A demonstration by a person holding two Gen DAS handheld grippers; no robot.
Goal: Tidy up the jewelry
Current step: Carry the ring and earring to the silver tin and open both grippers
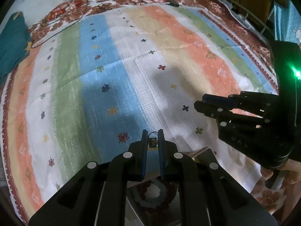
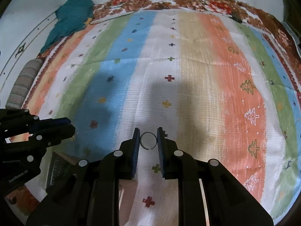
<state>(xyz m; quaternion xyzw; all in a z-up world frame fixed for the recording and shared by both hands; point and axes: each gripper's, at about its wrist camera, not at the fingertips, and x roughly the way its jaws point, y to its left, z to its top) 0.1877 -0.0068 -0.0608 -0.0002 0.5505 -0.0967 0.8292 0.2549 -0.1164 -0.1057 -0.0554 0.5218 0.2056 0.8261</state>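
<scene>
My left gripper [image 1: 152, 131] points down over the striped mat [image 1: 131, 75], shut on a small dark earring [image 1: 152, 142] with a thin wire hook. My right gripper [image 2: 148, 130] is shut on a thin round metal ring [image 2: 148, 140], held edge-on between the blue pads. Each gripper shows in the other's view: the right gripper [image 1: 199, 101] at the right edge, the left gripper [image 2: 72, 126] at the left edge. An open jewelry box [image 1: 204, 153] lies under my left gripper, with a dark ring-shaped piece [image 1: 153, 194] inside, partly hidden by the fingers.
The jewelry box [image 2: 60, 165] sits at the mat's near edge. A teal cloth [image 2: 73, 17] and a grey striped roll [image 2: 24, 82] lie off the mat's left side. A black cable [image 1: 56, 32] runs across the far left corner. A hand [image 1: 287, 169] holds the right gripper.
</scene>
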